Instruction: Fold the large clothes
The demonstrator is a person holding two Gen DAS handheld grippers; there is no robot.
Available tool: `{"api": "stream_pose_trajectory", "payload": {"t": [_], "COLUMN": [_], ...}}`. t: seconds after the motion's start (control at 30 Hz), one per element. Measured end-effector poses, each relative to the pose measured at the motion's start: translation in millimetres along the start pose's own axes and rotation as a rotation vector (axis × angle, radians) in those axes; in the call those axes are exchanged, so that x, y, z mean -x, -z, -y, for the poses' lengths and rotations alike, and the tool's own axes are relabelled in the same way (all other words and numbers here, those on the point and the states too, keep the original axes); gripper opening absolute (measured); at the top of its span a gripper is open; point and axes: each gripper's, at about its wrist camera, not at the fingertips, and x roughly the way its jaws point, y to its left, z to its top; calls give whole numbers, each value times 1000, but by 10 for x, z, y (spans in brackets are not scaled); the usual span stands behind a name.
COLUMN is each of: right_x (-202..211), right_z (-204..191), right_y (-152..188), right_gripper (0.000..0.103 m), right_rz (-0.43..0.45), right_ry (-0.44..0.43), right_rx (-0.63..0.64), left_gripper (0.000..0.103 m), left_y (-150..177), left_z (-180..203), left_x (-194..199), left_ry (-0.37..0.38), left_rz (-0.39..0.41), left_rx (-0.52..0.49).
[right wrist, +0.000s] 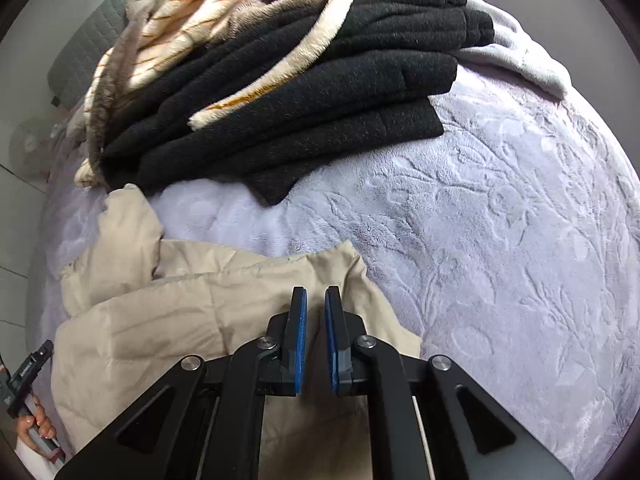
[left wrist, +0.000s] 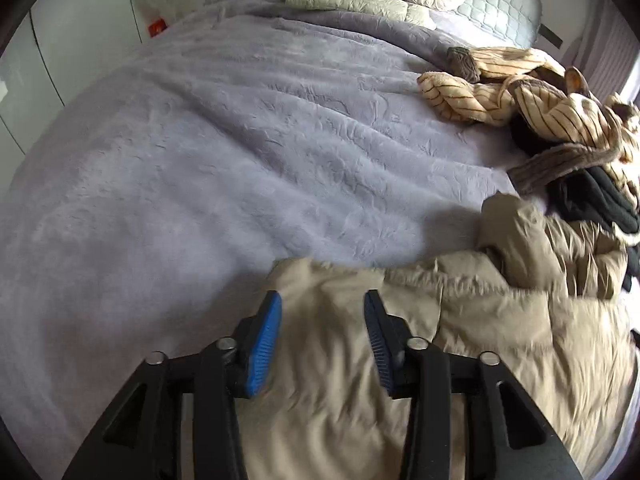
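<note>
- A beige puffer jacket lies crumpled at the near edge of the bed, on the grey plush bedspread; this looks like the garment in hand.
- The jacket is not yet folded: its panels are bunched, one part stands up in a hump, and no neat edge shows in either view.
- Beyond it sits a black knit garment in flat layers that look folded, so I judge that piece as already done.
- A cream striped fleece garment lies loose on and beside the black one, one strip of it trailing across the black layers; it seems still to need folding.
- The left gripper hangs over the jacket's near corner with its jaws partly apart; nothing is pinched between them.
- The right gripper is over the jacket's other corner, its jaws nearly together with a narrow gap; no cloth shows between the pads, so it appears to hold nothing.
- A hand at the lower left of the right view grips a handle.
- Left to do, as I judge: spread the jacket flat, fold it, then deal with the striped fleece.
</note>
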Motion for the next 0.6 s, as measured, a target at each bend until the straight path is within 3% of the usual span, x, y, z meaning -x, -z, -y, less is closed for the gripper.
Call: {"api": "stream_pose_trajectory", "payload": {"t": [0.17,0.4,0.47,0.53,0.6], "right_x": [372,809,870,916,937], "right_z": [-48,-115,-147,-170,-181], "right_y": [336,1085,1228,1391,1488], "right_gripper": [10,11,14,28,31], "right_rz": [-5,-49,-69,-93,-108], "right_ry": [-58,-100,-104,-115,-120], "right_rx": [-16,-27,-16,-18,-21], "left_gripper": [46,46,46,46,46], "left_y": [355,891,1010,1104,1189], "left_z": [-42,114,165,204,234], "left_x": [256,438,504,563,624], "left_ry": [-1,0,9,18,19], "left_rz": [-55,-162,-181,-199,-207], "left_rx": [-20,-35,-37,-37,-39]}}
